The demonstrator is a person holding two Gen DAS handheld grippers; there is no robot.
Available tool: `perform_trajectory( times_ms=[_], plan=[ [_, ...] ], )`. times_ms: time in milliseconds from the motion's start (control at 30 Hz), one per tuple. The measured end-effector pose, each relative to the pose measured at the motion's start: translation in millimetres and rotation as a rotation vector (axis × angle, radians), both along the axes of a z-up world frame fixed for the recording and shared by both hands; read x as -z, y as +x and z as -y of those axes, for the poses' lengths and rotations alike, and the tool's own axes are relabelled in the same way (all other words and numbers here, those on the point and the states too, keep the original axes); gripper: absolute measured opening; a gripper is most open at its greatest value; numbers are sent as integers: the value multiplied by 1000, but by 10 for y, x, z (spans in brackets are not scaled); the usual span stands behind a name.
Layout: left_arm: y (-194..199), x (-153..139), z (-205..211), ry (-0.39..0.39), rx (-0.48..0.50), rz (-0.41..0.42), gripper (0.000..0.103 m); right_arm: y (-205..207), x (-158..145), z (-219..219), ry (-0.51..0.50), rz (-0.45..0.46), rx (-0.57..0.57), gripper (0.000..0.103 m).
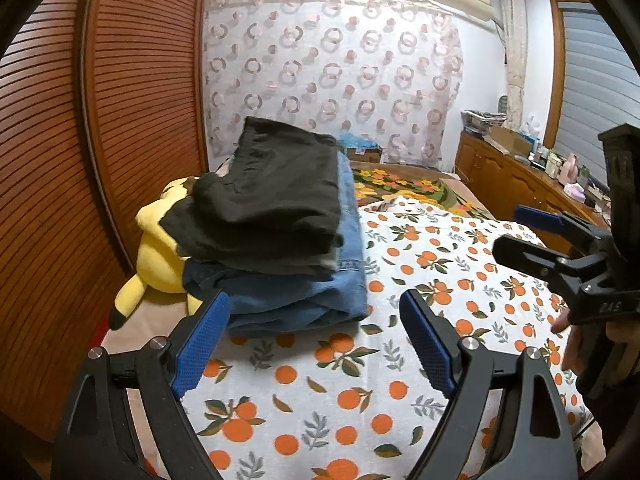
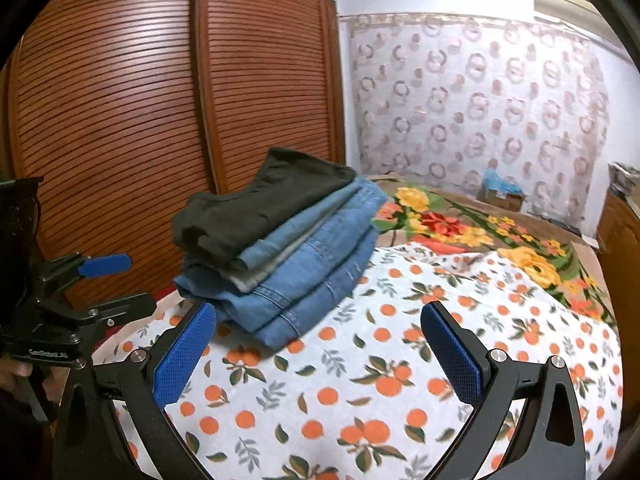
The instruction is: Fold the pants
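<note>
A stack of folded pants sits on the bed: dark pants [image 1: 272, 200] on top, blue jeans [image 1: 296, 296] below. The stack also shows in the right wrist view, dark pants [image 2: 256, 204] over jeans [image 2: 304, 280]. My left gripper [image 1: 316, 316] is open and empty, just in front of the stack above the orange-print sheet [image 1: 344, 392]. My right gripper [image 2: 320, 328] is open and empty, also just short of the stack. The right gripper also shows at the right edge of the left wrist view [image 1: 516, 232], and the left gripper at the left edge of the right wrist view [image 2: 132, 280].
A yellow plush toy [image 1: 156, 256] lies left of the stack against the slatted wooden wardrobe doors [image 1: 120, 120]. A floral blanket [image 2: 460, 228] covers the far bed. A wooden dresser [image 1: 516, 180] with clutter stands at the right. A patterned curtain [image 1: 332, 72] hangs behind.
</note>
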State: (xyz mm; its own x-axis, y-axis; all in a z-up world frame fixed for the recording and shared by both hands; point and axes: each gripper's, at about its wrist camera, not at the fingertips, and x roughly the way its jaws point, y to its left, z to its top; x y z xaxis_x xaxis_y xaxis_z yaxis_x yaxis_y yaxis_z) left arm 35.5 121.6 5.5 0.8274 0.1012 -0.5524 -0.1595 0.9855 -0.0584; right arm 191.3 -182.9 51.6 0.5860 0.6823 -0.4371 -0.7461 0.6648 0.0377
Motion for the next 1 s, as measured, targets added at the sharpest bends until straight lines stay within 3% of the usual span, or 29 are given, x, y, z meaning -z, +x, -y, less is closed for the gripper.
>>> perform_trajectory(
  times_ms=[700, 1000],
  plan=[
    [142, -34, 965, 17, 164, -4, 87, -629, -16, 1085, 31, -11, 278, 102],
    [190, -164, 1296, 23, 217, 10, 87, -829, -138, 1353, 39, -3, 371, 102]
  ],
)
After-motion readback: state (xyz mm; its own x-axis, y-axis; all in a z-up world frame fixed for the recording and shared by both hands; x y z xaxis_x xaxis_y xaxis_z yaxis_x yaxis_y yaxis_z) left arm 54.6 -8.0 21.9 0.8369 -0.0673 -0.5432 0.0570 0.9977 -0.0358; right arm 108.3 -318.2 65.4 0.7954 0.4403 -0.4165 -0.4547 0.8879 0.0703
